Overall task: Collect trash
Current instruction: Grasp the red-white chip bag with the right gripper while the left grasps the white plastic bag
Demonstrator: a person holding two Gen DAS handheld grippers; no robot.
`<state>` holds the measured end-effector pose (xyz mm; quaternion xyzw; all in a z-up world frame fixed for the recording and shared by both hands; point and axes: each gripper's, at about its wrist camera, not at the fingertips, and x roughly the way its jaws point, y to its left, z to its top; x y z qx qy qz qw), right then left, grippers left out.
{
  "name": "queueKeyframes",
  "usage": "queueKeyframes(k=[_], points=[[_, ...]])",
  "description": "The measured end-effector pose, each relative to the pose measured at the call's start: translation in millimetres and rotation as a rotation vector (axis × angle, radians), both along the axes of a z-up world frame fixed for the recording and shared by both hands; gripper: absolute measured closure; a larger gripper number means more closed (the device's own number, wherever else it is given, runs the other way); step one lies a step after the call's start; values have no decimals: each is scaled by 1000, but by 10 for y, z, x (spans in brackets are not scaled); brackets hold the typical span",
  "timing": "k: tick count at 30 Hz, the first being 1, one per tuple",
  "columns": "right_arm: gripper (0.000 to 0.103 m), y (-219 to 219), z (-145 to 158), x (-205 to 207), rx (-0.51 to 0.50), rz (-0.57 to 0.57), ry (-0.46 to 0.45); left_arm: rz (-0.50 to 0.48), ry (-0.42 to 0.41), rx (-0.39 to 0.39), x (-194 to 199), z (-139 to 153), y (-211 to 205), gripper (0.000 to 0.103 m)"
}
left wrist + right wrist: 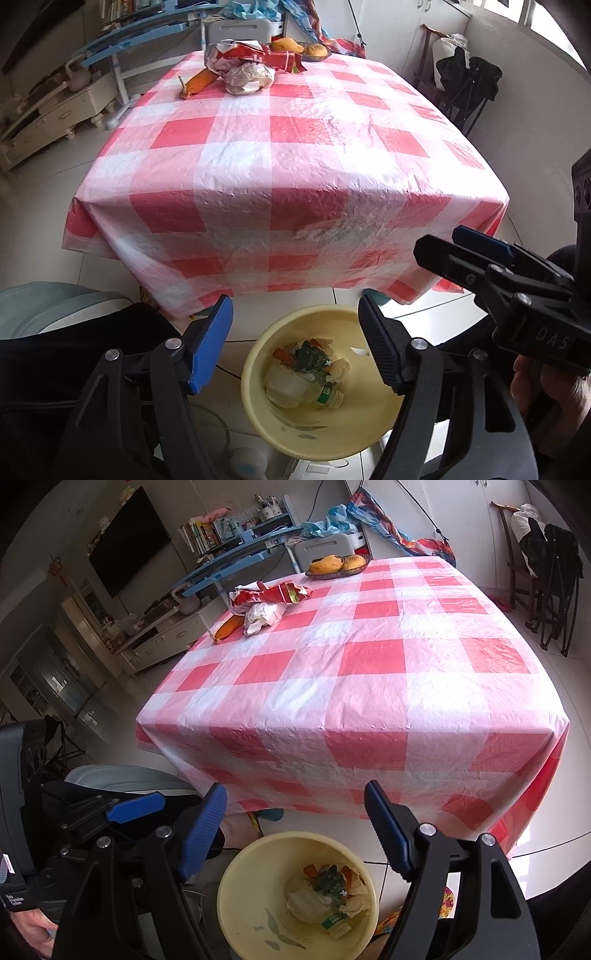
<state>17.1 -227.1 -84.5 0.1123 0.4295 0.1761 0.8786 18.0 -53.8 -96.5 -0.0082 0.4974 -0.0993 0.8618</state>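
Both claws hang spread and empty over the yellow bin [325, 421] on the floor — left claw [295, 347], right claw [295, 830], nothing between the pads. Bottle and scraps already sit inside. What's left lies well ahead, at the table's [369, 686] far left corner: a red wrapper [269, 592], a crumpled white bag [264, 614] and an orange peel [227, 627] lying lengthwise toward the edge. Left hand looks nearer — a long forward reach, I'd judge.
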Motion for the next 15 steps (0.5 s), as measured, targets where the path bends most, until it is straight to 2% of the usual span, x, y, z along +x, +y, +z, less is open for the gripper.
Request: queueKeyframes(k=[15], points=[[28,15,2,-7,-11,-7,-9,60,-3,-14,46,-16,93,32]])
